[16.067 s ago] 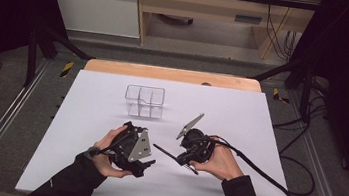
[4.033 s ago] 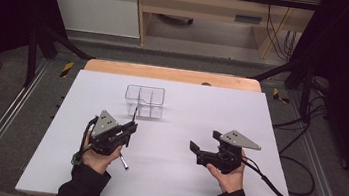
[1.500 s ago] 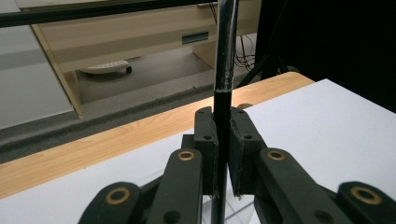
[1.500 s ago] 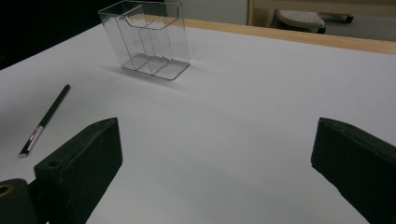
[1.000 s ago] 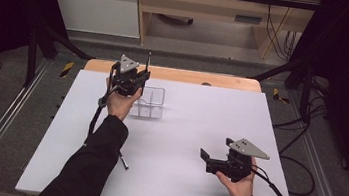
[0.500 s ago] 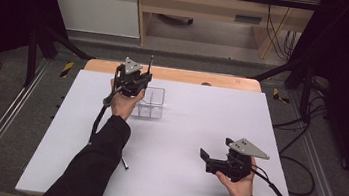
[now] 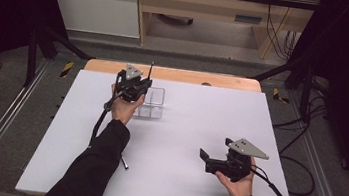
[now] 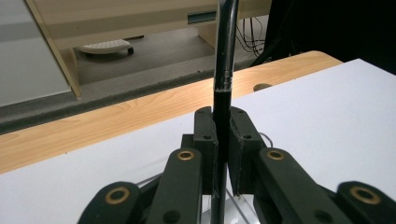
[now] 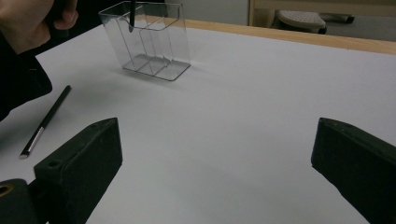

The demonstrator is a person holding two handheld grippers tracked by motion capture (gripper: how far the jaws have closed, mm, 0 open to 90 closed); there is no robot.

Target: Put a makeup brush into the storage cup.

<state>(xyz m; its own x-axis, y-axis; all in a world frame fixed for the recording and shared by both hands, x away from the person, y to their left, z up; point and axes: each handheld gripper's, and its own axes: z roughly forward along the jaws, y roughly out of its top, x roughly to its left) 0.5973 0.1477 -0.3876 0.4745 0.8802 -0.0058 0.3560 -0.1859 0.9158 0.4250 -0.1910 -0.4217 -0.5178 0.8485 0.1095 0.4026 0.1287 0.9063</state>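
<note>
While we kept the right gripper (image 7: 212, 160) resting near us, jaws wide apart on nothing, the left lowered a pen into the holder

Nearer, a second pen (image 9: 45, 120) lay flat on the white table (image 7: 198, 131), waiting; farther off, our left gripper (image 7: 136, 87) clamped the upright pen (image 8: 222, 93) mid-shaft so its tip entered a compartment of the clear holder (image 7: 154, 103) straight, which one we could not tell

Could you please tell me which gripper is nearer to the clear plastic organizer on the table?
The left. The left gripper is right above the clear organizer, lowering a pen into it. The right gripper rests far off, near the table's front right, jaws open.
</note>
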